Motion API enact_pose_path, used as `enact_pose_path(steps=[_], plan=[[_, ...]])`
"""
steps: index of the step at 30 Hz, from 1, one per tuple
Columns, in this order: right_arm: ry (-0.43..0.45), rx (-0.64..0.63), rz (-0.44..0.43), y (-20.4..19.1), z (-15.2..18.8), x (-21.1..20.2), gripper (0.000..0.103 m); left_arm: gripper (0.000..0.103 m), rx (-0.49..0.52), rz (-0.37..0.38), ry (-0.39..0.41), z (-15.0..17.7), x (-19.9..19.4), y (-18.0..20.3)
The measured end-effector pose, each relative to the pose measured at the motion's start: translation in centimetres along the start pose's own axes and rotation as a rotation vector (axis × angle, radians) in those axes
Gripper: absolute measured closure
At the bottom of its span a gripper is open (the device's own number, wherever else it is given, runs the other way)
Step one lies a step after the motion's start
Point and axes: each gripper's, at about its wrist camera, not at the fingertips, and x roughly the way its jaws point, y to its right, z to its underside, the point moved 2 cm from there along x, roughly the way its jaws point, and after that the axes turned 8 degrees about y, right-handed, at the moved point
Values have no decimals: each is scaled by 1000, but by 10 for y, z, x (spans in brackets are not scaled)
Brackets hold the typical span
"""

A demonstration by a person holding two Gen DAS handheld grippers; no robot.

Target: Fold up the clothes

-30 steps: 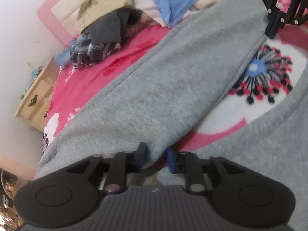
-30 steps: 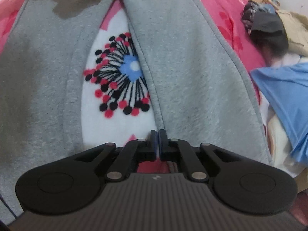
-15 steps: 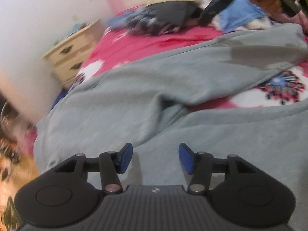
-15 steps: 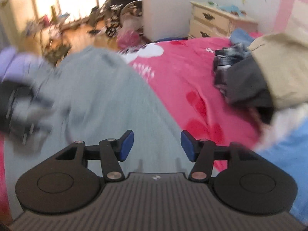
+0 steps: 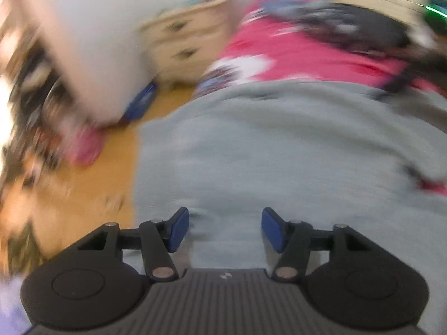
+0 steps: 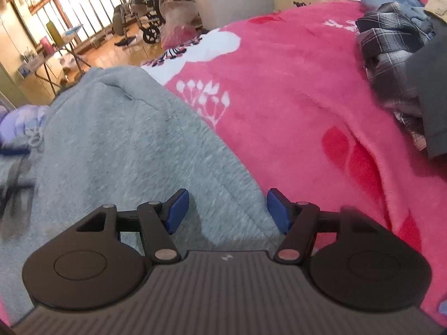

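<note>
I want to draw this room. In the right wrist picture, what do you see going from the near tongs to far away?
Right tongs → grey garment → pink blanket → wheelchair

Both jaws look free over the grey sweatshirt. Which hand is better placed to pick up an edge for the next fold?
Probably the right. The right gripper, jaws opening and holding nothing, sits over the grey sweatshirt's edge against the pink blanket. The left gripper, also opening and holding nothing, faces flat fabric mid-garment, in a blurred view.

Pink blanket (image 6: 293, 89), cream dresser (image 5: 184, 42), wheelchair (image 6: 148, 2).
</note>
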Motion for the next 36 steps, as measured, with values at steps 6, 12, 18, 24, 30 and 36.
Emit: enact_pose_path(steps=[6,12,18,24,30,36], plan=[[6,67,25,13,-4,8,41,24,-434,-21,-67,-14,54,-81],[-55,-59,32,-4,-15,22,67,33,-452,-24,-37,-11,71,-73],[-14,-400,192,-38,-22,13,100,60,-325,-63,28,-19,68,-53],[35,-442,324,-34,-25,30,99,61,-218,-124,44,-29,86,-36],[80,-529,413,-32,-16,28,60,49,-120,-199,62,-36,90,-24],[194,-439,363,-14,-18,-69,59,51,10,-234,185,-38,58,5]])
